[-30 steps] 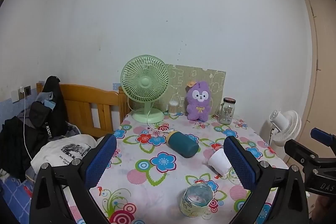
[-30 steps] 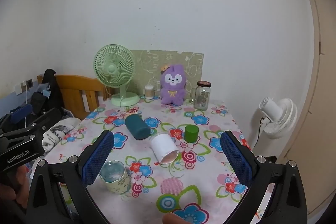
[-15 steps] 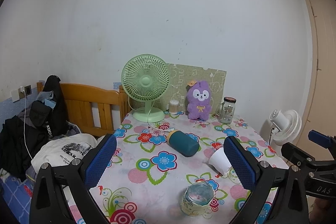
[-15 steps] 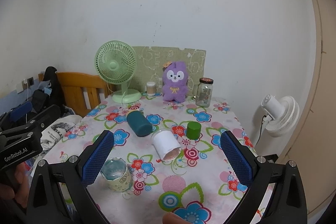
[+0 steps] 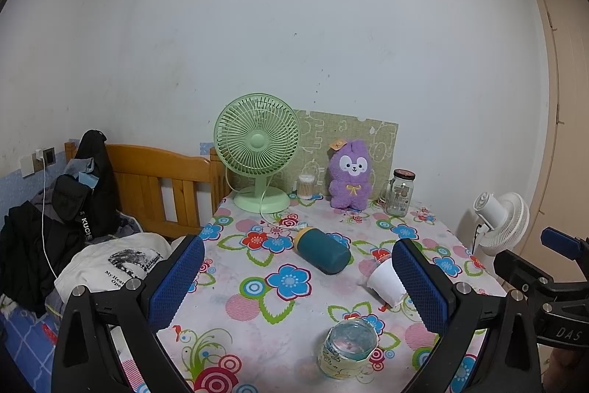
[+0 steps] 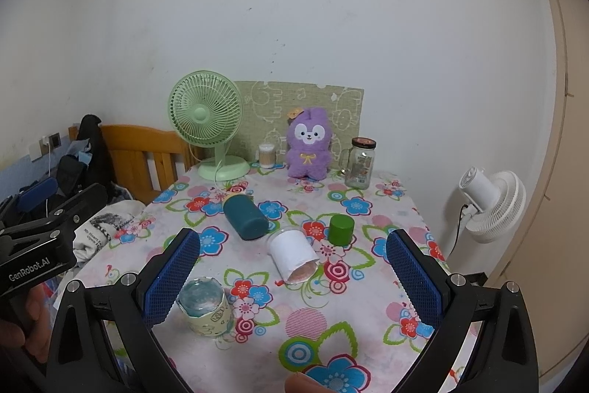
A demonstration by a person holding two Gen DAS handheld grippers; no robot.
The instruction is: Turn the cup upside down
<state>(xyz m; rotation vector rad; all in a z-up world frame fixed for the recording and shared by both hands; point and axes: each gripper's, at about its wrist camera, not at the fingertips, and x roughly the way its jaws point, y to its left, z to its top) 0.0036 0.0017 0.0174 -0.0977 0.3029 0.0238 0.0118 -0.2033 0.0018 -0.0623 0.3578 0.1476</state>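
Note:
A white paper cup (image 6: 293, 253) lies on its side in the middle of the flowered table (image 6: 368, 315), its mouth towards me; it also shows in the left wrist view (image 5: 384, 282). A glass cup with a pale printed sleeve (image 6: 204, 308) stands near the front left; it shows in the left wrist view (image 5: 348, 352) too. A dark teal bottle (image 6: 244, 216) lies on its side behind them. My right gripper (image 6: 292, 280) is open and empty above the front of the table. My left gripper (image 5: 298, 282) is open and empty, held over the table's left front.
A small green cylinder (image 6: 341, 229) stands right of the white cup. A green fan (image 6: 206, 120), a purple plush (image 6: 309, 144), a cotton swab pot (image 6: 267, 155) and a glass jar (image 6: 360, 168) line the back. A bed with clothes (image 5: 92, 245) is left; a white floor fan (image 6: 489, 205) is right.
Both views have drifted slightly closer and lower towards the table. Both grippers stay open; nothing on the table has moved.

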